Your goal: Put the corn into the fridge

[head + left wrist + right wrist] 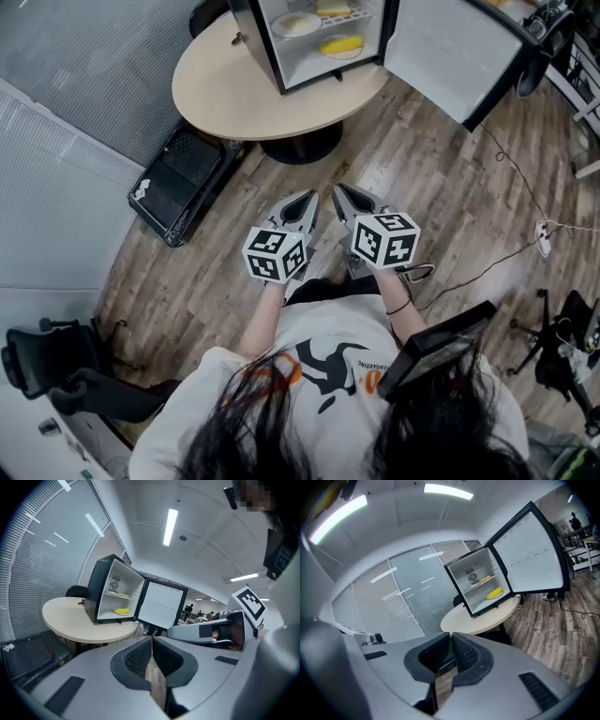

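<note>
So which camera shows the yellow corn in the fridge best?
The head view: it looks down on the corn, lying on a white plate in the open fridge. Both gripper views show it only as a small, distant yellow patch.

Bright ceiling strips, fisheye-warped edges

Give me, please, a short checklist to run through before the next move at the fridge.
1. Fridge door open: ok, swung wide.
2. Corn stored: ok, a yellow cob lies on the lower shelf of the fridge.
3. Left gripper empty: ok, jaws shut on nothing.
4. Right gripper empty: ok, jaws shut on nothing.
5. Door within reach for closing: not ok, both grippers are over the floor, short of the table.
</note>
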### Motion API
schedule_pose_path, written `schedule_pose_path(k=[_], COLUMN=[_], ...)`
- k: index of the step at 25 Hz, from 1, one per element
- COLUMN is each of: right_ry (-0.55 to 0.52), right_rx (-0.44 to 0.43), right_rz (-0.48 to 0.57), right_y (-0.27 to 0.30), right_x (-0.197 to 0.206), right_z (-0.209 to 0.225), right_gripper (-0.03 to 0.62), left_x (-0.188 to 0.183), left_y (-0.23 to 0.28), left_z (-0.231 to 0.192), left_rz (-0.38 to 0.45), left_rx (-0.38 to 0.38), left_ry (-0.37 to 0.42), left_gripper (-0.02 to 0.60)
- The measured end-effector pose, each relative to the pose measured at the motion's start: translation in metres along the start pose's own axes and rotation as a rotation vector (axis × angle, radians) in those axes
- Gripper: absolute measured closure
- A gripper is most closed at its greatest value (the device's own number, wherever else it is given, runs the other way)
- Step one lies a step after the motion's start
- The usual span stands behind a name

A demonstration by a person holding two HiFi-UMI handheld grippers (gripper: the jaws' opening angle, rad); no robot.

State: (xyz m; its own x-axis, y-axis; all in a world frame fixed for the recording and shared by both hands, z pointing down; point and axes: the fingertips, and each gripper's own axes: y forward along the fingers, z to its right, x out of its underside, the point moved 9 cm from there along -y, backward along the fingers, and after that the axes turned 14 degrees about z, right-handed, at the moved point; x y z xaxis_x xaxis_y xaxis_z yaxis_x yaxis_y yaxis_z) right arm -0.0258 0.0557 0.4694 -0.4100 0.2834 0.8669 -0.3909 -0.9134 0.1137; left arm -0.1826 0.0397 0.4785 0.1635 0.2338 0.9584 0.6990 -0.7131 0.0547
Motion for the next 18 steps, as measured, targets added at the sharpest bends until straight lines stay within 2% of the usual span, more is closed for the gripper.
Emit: schedule_pose_path(k=[8,18], right_ry=[-0.006,-0.011], right_rx=[0.055,0.087], right_rz=[0.023,0.04], right_y=[-0.015,-0.019], right_x=[0.002,-0.001], right_z=[0.003,0.005], right_gripper=[0.563,0.563], left_x=[0.0,-0.003], left_y=[0.001,0.0], left_z=[0.009,0.01], left_rz=[-0.008,-0.009], left_rx=[0.047,0.067], left_ry=[0.006,0.01], left_gripper=[0.568,0.568])
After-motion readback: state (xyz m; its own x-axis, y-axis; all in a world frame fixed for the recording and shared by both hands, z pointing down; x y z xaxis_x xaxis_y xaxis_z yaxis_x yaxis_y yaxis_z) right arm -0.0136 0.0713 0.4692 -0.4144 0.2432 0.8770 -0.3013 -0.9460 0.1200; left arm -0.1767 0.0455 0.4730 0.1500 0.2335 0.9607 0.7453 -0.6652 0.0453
